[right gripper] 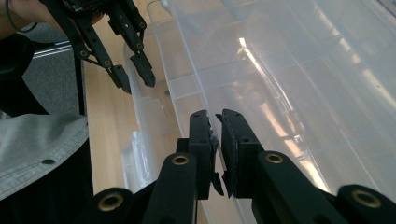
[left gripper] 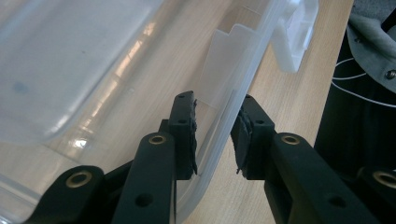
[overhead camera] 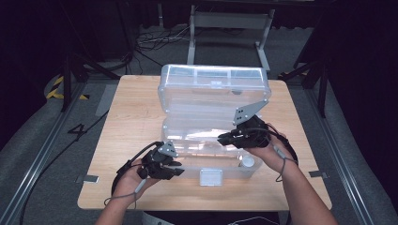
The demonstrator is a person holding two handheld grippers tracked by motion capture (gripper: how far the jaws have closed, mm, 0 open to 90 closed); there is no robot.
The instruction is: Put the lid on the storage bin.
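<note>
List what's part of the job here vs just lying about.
In the job: clear plastic compartment box with open lid; left tool straddling its front wall; right tool at its rim.

Lying about: small white cap inside; floor cables.

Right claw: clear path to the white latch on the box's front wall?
Probably yes. The right claw sits over the open clear box, its jaws nearly shut. The latch hangs outside the front wall with bare table before it. The left claw straddles that wall further along, not blocking.

Looks like a lab recording rig: black curtains all round, metal frame rails, loose cables on grey floor, taped markers.
</note>
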